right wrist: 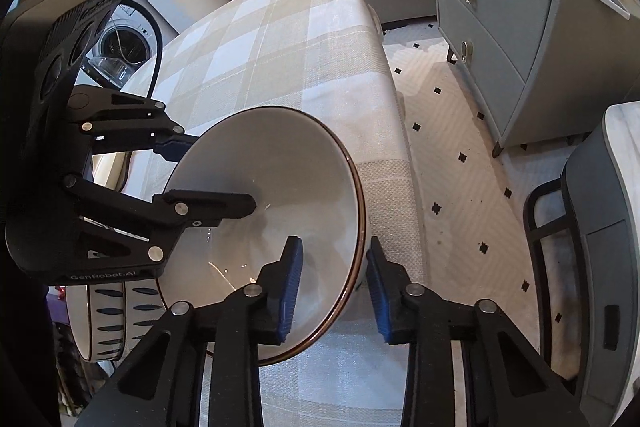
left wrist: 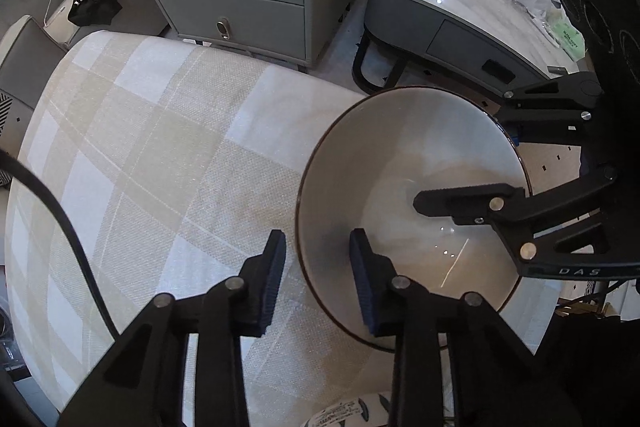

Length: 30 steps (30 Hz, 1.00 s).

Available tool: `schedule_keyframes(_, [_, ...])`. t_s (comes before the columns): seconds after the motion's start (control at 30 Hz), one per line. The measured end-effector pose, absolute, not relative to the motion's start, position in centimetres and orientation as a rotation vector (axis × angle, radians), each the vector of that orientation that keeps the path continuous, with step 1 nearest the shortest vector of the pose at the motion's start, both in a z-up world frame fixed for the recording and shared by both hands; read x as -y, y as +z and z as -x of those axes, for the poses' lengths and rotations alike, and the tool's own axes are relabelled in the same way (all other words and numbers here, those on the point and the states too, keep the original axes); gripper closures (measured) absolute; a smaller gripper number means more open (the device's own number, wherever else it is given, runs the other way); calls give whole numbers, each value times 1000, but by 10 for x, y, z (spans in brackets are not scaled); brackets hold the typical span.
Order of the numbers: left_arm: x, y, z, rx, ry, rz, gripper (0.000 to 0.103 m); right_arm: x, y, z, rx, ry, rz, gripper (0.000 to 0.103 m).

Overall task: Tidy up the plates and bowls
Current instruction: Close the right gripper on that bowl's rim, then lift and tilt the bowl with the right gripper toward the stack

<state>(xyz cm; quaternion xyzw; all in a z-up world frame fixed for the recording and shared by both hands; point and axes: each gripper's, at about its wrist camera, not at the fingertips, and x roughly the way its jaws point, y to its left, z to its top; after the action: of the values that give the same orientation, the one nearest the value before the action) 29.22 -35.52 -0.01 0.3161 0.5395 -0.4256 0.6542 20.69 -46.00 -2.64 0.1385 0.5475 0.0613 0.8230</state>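
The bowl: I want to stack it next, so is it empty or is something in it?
Empty. The bowl shows only bare glazed inside; one finger of each gripper reaches over its rim.

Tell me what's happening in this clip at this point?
A person is working a large white ceramic bowl with a dark brown rim using two handheld black tools. The left tool straddles the bowl's rim on one side, the right tool straddles it on the opposite side, each with one blue pad inside and one outside. The pads do not visibly press yet. The bowl sits on a beige-and-white checked tablecloth, beside a white dish with dark leaf marks.
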Motion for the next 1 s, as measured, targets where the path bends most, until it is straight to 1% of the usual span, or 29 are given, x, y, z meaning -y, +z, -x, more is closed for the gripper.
schedule_keyframes(0.07, [356, 0, -291, -1225, -973, -718, 79, 459, -27, -206, -1162, 130, -295, 75])
schedule_keyframes(0.17, [358, 1, -290, -1221, -976, -720, 83, 462, -26, -206, -1156, 125, -310, 78])
schedule_keyframes(0.4, [353, 3, -292, -1222, -986, -694, 87, 461, -26, -205, -1156, 115, -298, 82])
schedule_keyframes(0.63, [350, 7, -295, -1242, -988, -649, 91, 468, -26, -204, -1173, 119, -361, 84])
schedule_keyframes(0.87, [352, 8, -291, -1233, -990, -671, 90, 464, -24, -201, -1164, 117, -324, 83])
schedule_keyframes(1.0, [350, 7, -290, -1221, -989, -678, 87, 461, -20, -195, -1139, 132, -300, 80])
